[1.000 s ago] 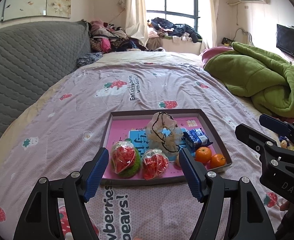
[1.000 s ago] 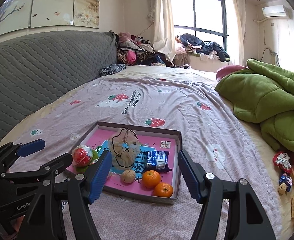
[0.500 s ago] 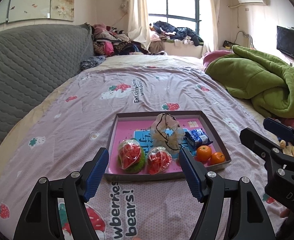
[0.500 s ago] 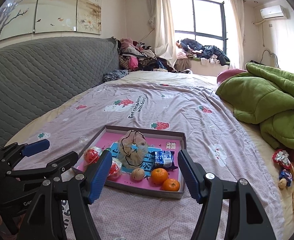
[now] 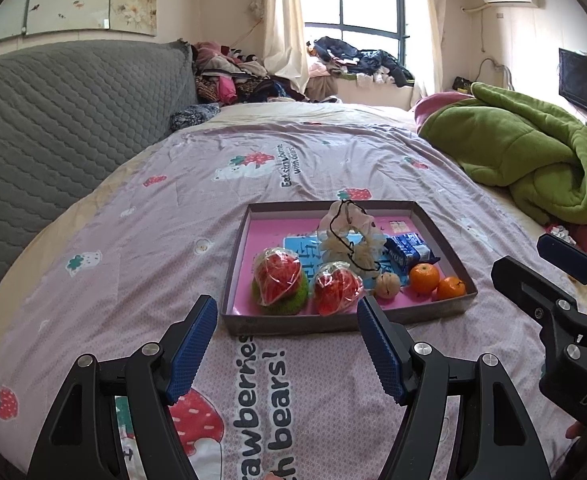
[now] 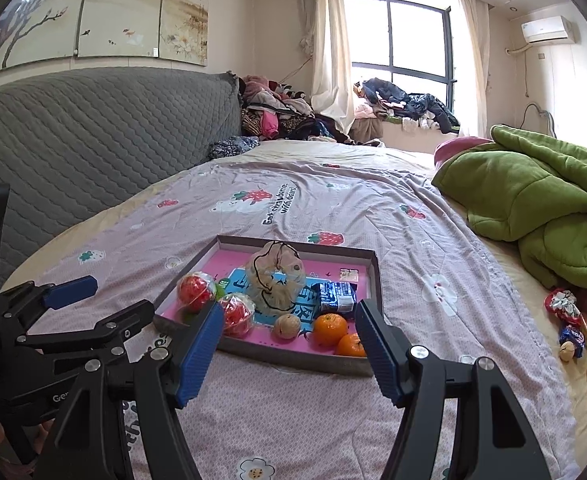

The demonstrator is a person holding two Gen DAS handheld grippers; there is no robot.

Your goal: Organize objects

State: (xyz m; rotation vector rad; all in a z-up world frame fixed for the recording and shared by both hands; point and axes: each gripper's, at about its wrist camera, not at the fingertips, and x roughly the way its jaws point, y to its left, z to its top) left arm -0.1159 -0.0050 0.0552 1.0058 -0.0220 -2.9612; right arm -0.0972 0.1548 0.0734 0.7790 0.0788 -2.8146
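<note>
A: Where's all the stuff sitting?

B: In the shallow box (image 5: 345, 322) on the bed (image 5: 133, 240). Two wrapped strawberries (image 5: 279, 278), a walnut (image 5: 388, 286), two oranges (image 5: 424, 278), a blue packet (image 5: 407, 250) and a drawstring pouch (image 5: 349, 240) are inside.

A: And the claws?

B: Left claw (image 5: 287, 346) hangs just short of the box's near wall, spread wide, nothing in it. Right claw (image 6: 289, 350) is the same, gaping and empty. A few snacks (image 6: 571, 330) lie on the bed near the green blanket (image 6: 533, 208).
</note>
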